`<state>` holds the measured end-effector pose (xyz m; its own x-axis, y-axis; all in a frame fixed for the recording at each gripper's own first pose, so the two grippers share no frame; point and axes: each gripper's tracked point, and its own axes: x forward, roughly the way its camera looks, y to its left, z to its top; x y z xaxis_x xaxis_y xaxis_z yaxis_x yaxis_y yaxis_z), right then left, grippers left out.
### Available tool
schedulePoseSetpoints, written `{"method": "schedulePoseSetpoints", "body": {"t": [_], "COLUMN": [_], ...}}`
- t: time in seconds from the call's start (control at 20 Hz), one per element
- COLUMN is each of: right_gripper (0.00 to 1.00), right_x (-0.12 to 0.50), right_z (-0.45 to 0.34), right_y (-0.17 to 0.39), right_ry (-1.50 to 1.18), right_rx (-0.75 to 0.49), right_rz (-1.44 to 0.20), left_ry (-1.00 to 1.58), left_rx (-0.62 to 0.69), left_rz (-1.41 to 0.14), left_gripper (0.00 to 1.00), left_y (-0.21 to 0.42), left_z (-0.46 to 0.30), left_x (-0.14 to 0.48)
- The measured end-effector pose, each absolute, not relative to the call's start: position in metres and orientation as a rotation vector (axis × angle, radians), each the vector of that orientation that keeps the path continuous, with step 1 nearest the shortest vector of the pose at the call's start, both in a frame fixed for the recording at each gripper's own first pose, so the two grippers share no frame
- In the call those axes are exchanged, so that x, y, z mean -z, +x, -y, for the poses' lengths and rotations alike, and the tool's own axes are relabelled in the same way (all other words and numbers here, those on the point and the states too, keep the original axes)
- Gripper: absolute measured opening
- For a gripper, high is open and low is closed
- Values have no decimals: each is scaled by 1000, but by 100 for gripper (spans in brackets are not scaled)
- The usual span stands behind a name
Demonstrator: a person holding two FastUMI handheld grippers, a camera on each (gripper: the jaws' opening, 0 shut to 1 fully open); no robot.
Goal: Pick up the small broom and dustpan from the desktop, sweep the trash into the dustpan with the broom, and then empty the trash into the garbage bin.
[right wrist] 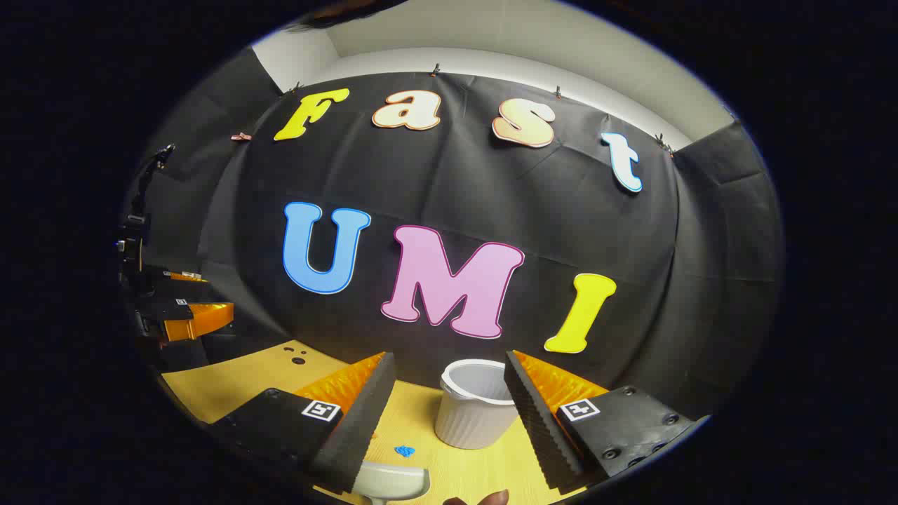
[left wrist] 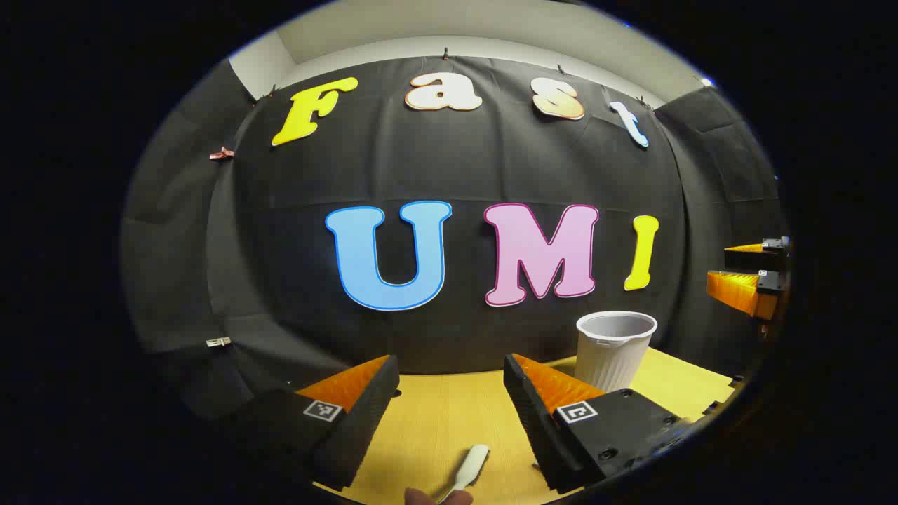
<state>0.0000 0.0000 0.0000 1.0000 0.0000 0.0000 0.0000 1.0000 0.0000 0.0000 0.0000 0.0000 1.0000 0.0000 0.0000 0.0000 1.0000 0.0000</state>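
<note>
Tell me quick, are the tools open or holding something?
Left tool: open, holding nothing.
Right tool: open, holding nothing.

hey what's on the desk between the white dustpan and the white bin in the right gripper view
In the right gripper view, a small blue scrap lies on the yellow desktop between the dustpan and the bin. Otherwise that stretch is bare wood.

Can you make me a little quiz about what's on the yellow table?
1. True or false: the white ribbed plastic bin stands upright on the yellow wooden table.
2. What small trash lies near the bin? A) blue scrap B) red ball C) green leaf
3. Are the left gripper jaws open or shut?

Key: 1 true. 2 A, the blue scrap. 3 open, with the white brush handle below them.
</note>
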Motion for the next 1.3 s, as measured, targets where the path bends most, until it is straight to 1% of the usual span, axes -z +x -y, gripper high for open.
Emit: {"method": "schedulePoseSetpoints", "body": {"t": [0.6, 0.7, 0.75, 0.85, 1.0, 1.15, 1.3], "right_gripper": [97, 97, 97, 97, 98, 98, 97], "right_x": [4, 8, 13, 39, 102, 166, 233], "right_z": [0, -7, -16, -35, -52, -70, -85], "right_y": [-1, -3, -6, -15, -41, -68, -88], "right_ry": [-7, 5, 17, 30, 26, 37, 43], "right_rx": [-2, -26, -59, -140, -208, -252, -278], "right_rz": [-16, -30, -48, -154, -402, -601, -755], "left_ry": [-5, -1, 3, 7, 6, 2, 0], "left_rx": [10, 16, 18, 18, 11, 17, 17], "left_rz": [-13, -10, -12, -21, -38, -65, -94], "left_gripper": [95, 95, 95, 95, 95, 95, 95], "left_y": [3, 4, 4, 3, -1, -8, -17], "left_z": [-2, -3, -4, -8, -15, -18, -20], "left_x": [9, 10, 12, 18, 33, 48, 64]}}
